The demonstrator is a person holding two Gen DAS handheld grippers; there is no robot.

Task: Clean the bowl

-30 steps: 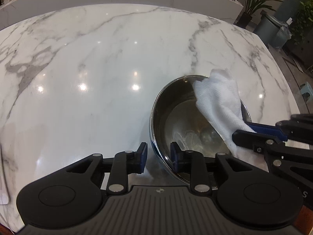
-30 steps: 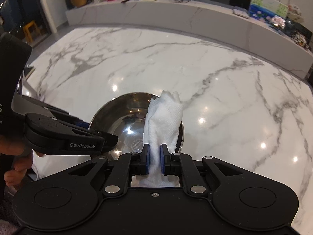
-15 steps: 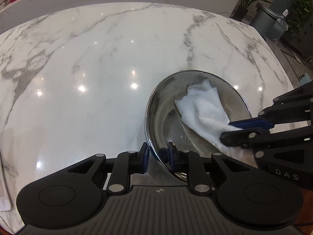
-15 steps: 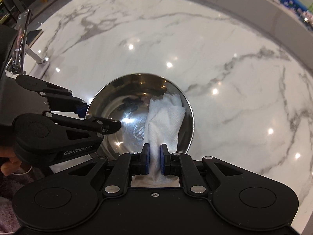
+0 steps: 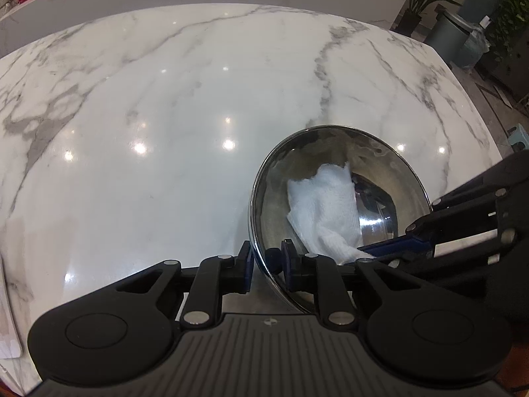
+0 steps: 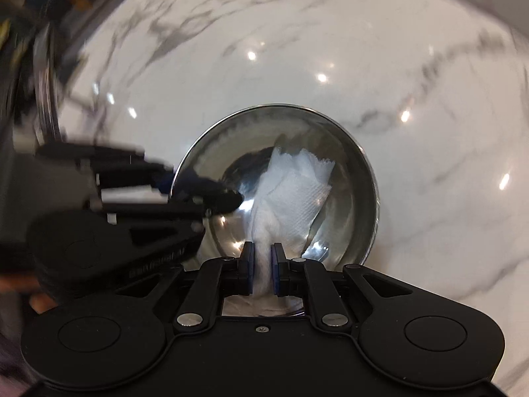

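mirror-shiny metal bowl (image 5: 390,172); textured paper towel (image 5: 325,211); glossy marble table (image 5: 165,106)

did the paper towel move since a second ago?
Yes. The paper towel, clamped in the right gripper, dropped from sticking up over the bowl rim's far side to lying down inside against the wall.

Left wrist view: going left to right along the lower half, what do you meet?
Bare marble table → left tool clamped on the bowl's near rim → steel bowl → right tool entering from the right, pinching a paper towel.
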